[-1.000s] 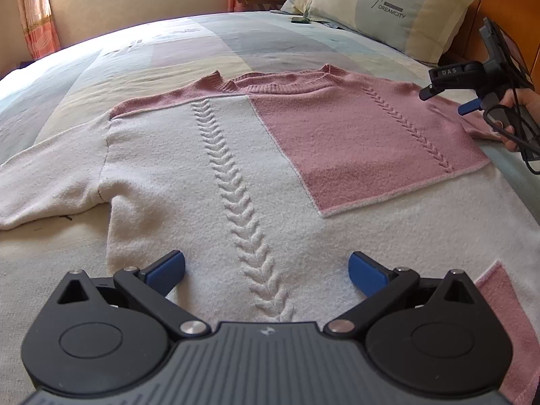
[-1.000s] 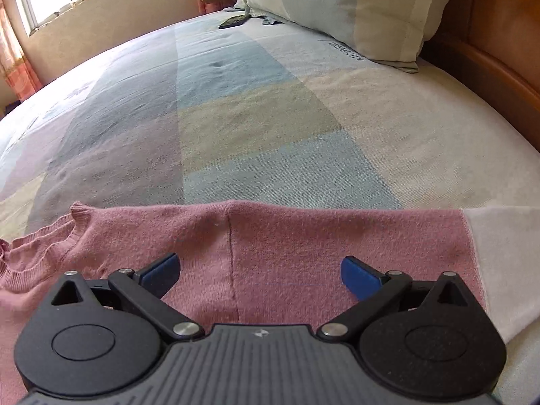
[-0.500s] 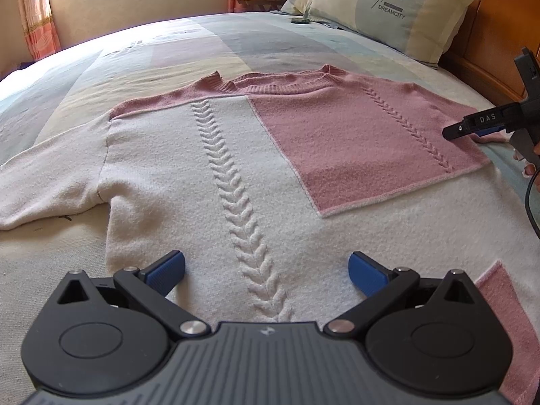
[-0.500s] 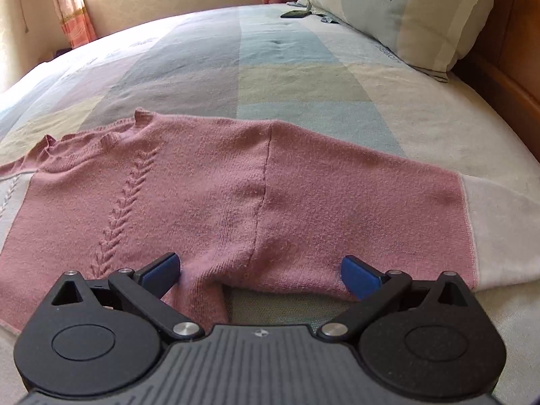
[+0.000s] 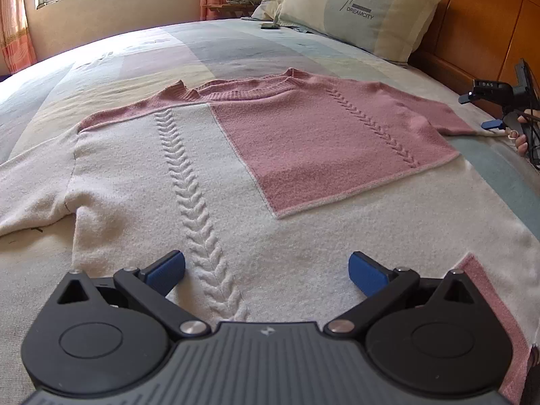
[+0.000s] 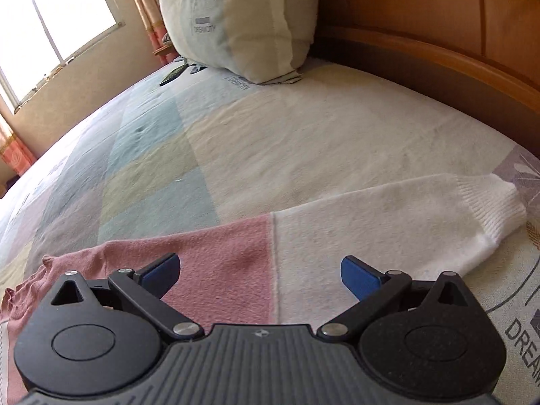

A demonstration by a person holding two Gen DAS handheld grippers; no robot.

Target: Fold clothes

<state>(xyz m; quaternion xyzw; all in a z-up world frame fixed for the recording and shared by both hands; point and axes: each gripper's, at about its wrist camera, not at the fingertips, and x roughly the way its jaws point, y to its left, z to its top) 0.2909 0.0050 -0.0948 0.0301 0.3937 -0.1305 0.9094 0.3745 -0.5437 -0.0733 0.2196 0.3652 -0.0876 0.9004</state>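
A cream and pink knit sweater [image 5: 216, 175] lies flat on the bed, front up, neckline away from me. My left gripper [image 5: 266, 271] hovers open over its lower hem, a cable-knit ridge running between the blue fingers. In the left wrist view the right gripper [image 5: 486, 111] appears at the far right, held by a hand, beside the pink sleeve. The right wrist view shows that sleeve [image 6: 337, 236], pink near the shoulder and cream toward the cuff, stretched out to the right. My right gripper [image 6: 260, 275] is open just above it, nothing between its fingers.
A large pillow [image 5: 364, 10] leans on the wooden headboard [image 5: 482, 23] at the far right. A dark phone [image 5: 270, 26] lies near the pillow. The patchwork bedspread [image 5: 162, 54] spreads beyond the sweater toward a window and curtains.
The right gripper has swung right along the sleeve, from the pink shoulder area to the pink-cream seam. The left gripper has stayed over the hem.
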